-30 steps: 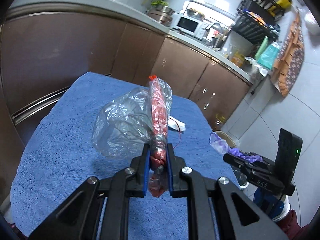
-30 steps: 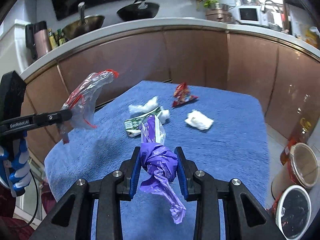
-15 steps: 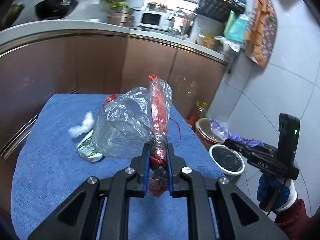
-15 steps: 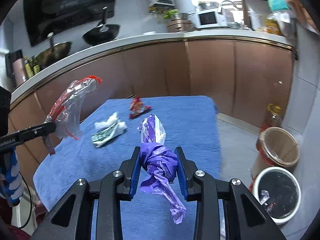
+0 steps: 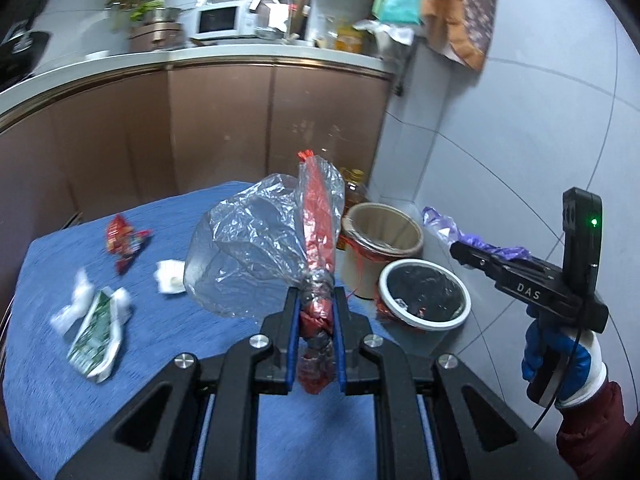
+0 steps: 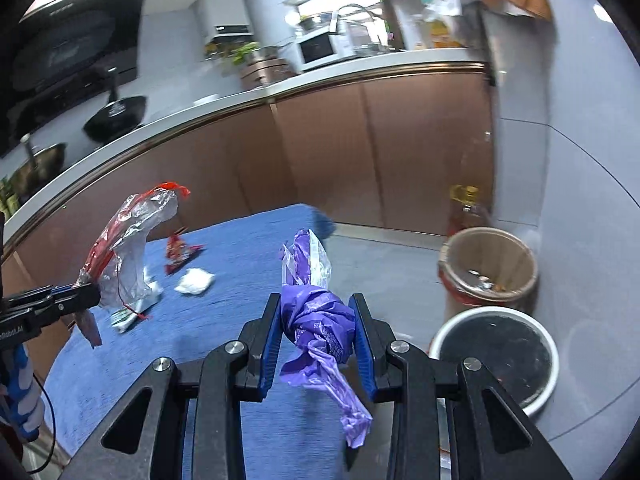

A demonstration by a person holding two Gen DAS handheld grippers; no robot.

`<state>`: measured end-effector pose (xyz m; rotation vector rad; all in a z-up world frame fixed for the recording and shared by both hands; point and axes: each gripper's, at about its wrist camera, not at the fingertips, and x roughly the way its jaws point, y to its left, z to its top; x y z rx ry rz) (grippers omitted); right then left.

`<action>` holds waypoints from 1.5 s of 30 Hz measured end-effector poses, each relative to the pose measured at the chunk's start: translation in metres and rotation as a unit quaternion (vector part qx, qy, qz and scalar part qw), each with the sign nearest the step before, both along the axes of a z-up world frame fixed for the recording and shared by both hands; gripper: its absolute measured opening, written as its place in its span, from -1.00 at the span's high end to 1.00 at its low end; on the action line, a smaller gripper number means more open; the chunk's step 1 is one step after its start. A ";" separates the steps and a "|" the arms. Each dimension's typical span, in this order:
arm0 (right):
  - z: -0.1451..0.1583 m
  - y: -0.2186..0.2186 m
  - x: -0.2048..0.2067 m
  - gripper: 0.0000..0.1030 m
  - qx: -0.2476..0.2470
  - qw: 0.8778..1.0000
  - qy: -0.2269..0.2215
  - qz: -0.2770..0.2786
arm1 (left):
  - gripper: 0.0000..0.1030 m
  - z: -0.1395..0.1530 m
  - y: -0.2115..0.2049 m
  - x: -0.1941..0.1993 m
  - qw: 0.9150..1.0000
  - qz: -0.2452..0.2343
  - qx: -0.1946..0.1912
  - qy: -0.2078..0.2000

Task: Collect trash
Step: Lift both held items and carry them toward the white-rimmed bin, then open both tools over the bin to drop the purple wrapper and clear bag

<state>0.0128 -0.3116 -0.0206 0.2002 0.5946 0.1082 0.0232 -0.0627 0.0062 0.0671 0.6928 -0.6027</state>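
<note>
Left gripper (image 5: 316,312) clamped tight on red-and-clear plastic bag (image 5: 280,240), frame centre. Right gripper (image 6: 316,332) gripped crumpled purple bag (image 6: 316,320); white bin (image 6: 496,356) lower right.

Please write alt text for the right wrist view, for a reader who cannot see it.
The right gripper holds a crumpled purple plastic bag between its blue-padded fingers, above the edge of a blue-covered table. Two bins stand on the floor to the right.
</note>
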 end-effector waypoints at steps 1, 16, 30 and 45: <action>-0.002 -0.007 0.000 0.40 0.001 1.000 0.002 -0.010 | 0.74 -0.002 -0.008 0.003 1.000 -0.009 0.002 0.002; -0.036 -0.087 0.006 0.40 0.004 0.992 0.045 -0.120 | 0.74 -0.039 -0.159 0.056 0.988 -0.144 0.028 0.043; -0.091 -0.143 0.032 0.40 -0.010 0.970 0.110 -0.216 | 0.74 -0.101 -0.285 0.116 0.964 -0.227 0.011 0.136; -0.139 -0.183 0.038 0.28 -0.002 0.949 0.166 -0.269 | 0.64 -0.160 -0.358 0.139 0.940 -0.246 0.005 0.236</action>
